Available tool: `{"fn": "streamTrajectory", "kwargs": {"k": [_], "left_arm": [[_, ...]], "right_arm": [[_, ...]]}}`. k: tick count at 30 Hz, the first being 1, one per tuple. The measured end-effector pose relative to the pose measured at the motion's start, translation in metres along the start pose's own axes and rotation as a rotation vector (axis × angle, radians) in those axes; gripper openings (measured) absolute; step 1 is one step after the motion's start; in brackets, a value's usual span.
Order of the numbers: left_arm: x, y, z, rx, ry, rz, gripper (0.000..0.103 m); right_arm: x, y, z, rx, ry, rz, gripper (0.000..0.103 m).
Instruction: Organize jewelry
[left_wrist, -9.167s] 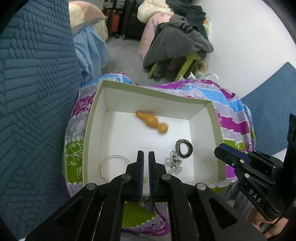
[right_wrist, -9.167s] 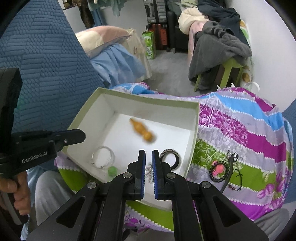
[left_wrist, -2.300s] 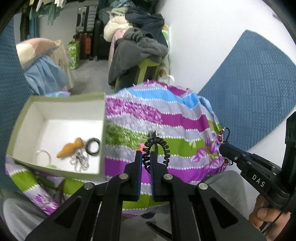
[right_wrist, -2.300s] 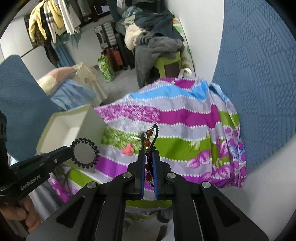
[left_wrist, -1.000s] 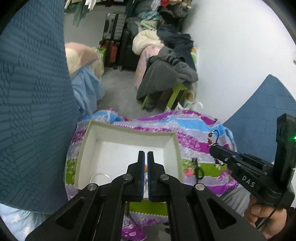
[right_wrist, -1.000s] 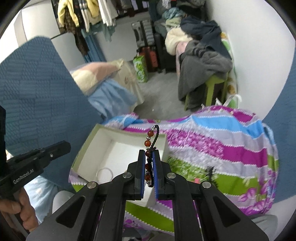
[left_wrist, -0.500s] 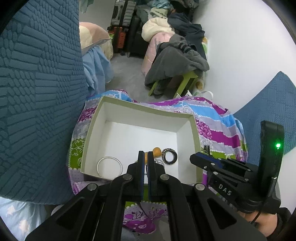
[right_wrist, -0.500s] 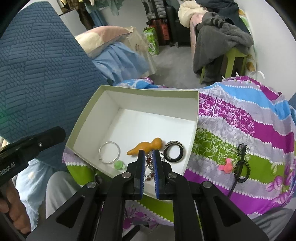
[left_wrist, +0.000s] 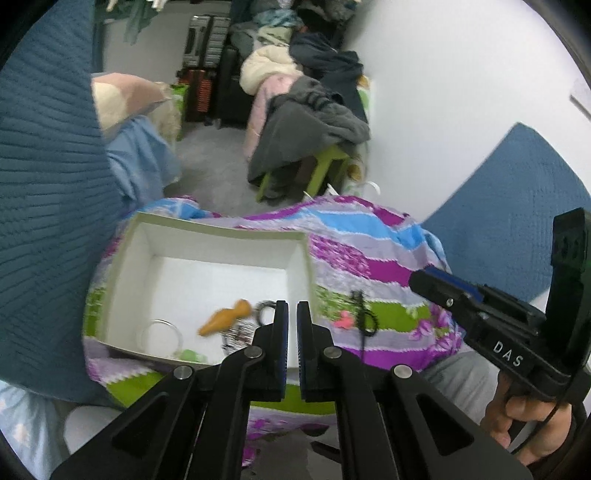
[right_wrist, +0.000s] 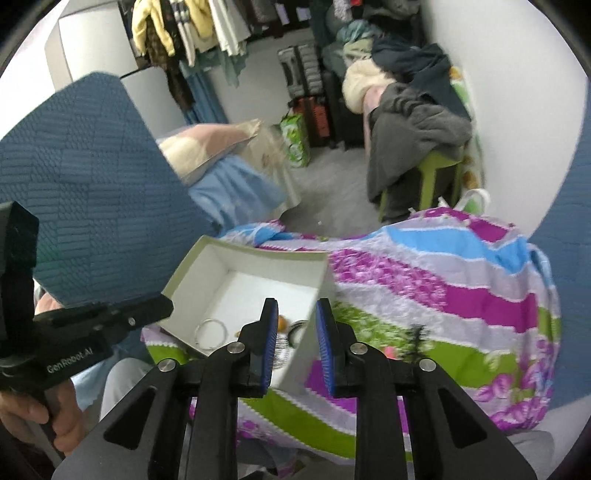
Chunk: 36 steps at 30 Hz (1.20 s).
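Left hand-held gripper (left_wrist: 289, 312) closed, empty; right hand-held gripper (right_wrist: 296, 317) had just been opening, empty, above box (right_wrist: 207, 254) holding 1 bangle (right_wrist: 210, 334).

Left wrist view is motion-blurred: the chain (left_wrist: 236, 334) just left of the jaws cannot be made out in detail. Those jaws cover the right half of the ring (left_wrist: 265, 312). In the right wrist view, the jaws hide part of the box (right_wrist: 207, 258) floor and its near corner.

matt cardboard box (left_wrist: 122, 273) on printed cotton cloth (left_wrist: 369, 258).
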<state>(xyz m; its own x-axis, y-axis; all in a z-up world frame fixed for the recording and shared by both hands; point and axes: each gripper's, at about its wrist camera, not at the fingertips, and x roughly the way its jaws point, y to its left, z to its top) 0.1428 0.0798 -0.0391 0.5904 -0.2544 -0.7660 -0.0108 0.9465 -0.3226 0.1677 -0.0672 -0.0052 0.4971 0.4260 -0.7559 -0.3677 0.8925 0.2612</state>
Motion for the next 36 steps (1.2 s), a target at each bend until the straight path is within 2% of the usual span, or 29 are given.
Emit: {"fn": "streamTrajectory", "kwargs": {"k": [4,7,9,12,13,19,27,32,36], "left_arm": [[0.014,-0.032,-0.008,0.024,0.040,-0.033,0.006],[0.026,-0.054,-0.015,0.038,0.061,-0.047,0.016],[0.036,-0.070,-0.019,0.048,0.073,-0.055,0.036],[0.046,-0.087,-0.023,0.061,0.063,-0.053,0.053],[0.050,-0.092,-0.025,0.065,0.062,-0.060,0.055],[0.091,-0.120,-0.043,0.117,0.107,-0.102,0.056],[0.156,-0.122,-0.071,0.072,0.220,-0.139,0.054],[0.186,-0.117,-0.075,0.062,0.258,-0.130,0.053],[0.205,-0.108,-0.075,0.028,0.292,-0.125,0.044]], "right_arm": [[-0.014,-0.030,-0.007,0.023,-0.010,-0.029,0.019],[-0.021,-0.053,-0.015,0.039,-0.011,-0.043,0.019],[-0.025,-0.067,-0.020,0.043,-0.007,-0.055,0.019],[-0.029,-0.089,-0.027,0.056,-0.001,-0.066,0.019],[-0.030,-0.097,-0.029,0.062,0.005,-0.070,0.019],[-0.012,-0.138,-0.051,0.078,0.072,-0.068,0.019],[0.044,-0.176,-0.081,0.113,0.198,0.020,0.019],[0.090,-0.188,-0.088,0.086,0.260,0.065,0.019],[0.117,-0.190,-0.086,0.058,0.291,0.087,0.019]]}}
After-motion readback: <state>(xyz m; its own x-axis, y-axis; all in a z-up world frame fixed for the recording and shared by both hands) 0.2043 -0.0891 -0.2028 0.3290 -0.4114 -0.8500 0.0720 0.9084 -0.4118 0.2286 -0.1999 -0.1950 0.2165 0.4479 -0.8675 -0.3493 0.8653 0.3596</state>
